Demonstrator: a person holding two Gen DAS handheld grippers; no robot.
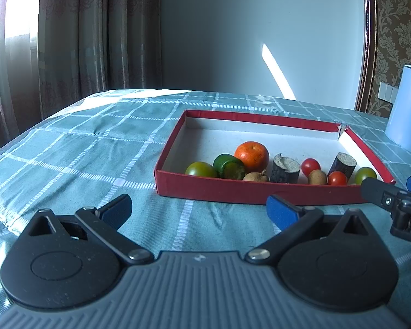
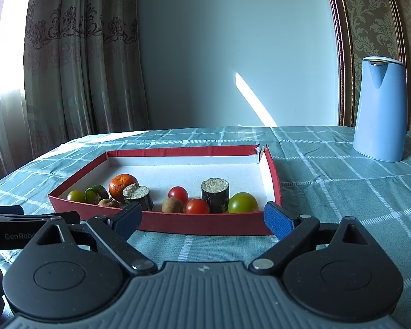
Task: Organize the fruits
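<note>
- On the checked teal tablecloth (image 2: 328, 192) we see a shallow red box (image 2: 205, 223) with a white floor, and all the fruit lies inside it, bunched toward the near wall.
- From the right wrist view we count, left to right: a green tomato (image 2: 75, 196), a dark green fruit lying on its side (image 2: 96, 193), an orange mandarin (image 2: 122, 186) behind them, and a small brown fruit (image 2: 108, 203) against the near wall.
- Next we find a dark cut cylinder with a pale top (image 2: 138, 196), tilted and just beside the mandarin.
- Further right sit a red cherry tomato (image 2: 178, 194), a round brown fruit (image 2: 172, 205), a second red tomato (image 2: 197, 206), an upright dark cylinder (image 2: 215, 195) and a larger green tomato (image 2: 243, 203).
- We hold the left gripper (image 1: 200, 208) low over the cloth, just short of the box's near wall (image 1: 233, 190); its jaws stand wide and hold nothing.
- We hold the right gripper (image 2: 202, 219) close to the same wall, its blue pads (image 2: 278, 220) spread wide apart, nothing between them.
- At the box's far right corner the red wall is torn open (image 2: 261, 150).
- Well apart from the box, a light blue jug (image 2: 380, 109) stands upright on the cloth at the right.
- Behind the table we see patterned curtains (image 2: 68, 68) and a plain wall with a slanting streak of sunlight (image 2: 254, 101).
</note>
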